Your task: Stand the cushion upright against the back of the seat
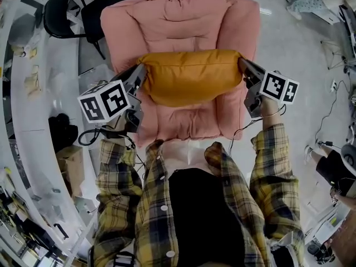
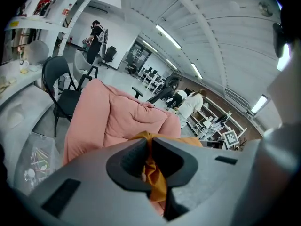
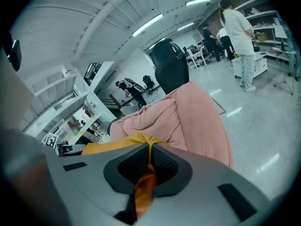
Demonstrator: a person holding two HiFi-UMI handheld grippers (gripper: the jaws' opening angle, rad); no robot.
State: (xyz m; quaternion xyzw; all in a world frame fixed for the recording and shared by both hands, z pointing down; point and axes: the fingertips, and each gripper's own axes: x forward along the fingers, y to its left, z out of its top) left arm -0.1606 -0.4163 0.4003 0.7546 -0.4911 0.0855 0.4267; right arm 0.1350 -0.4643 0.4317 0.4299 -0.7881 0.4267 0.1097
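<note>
A mustard-yellow cushion hangs above the pink padded seat, held stretched between both grippers. My left gripper is shut on the cushion's left corner; a fold of yellow fabric is pinched between its jaws. My right gripper is shut on the right corner, with yellow fabric squeezed between its jaws. The seat's pink backrest rises beyond the cushion in the left gripper view, and the backrest shows likewise in the right gripper view.
A black chair stands left of the pink seat, beside a curved white bench. A cardboard box sits on the floor at the left. Cables run over the floor at the right. People work at benches in the background.
</note>
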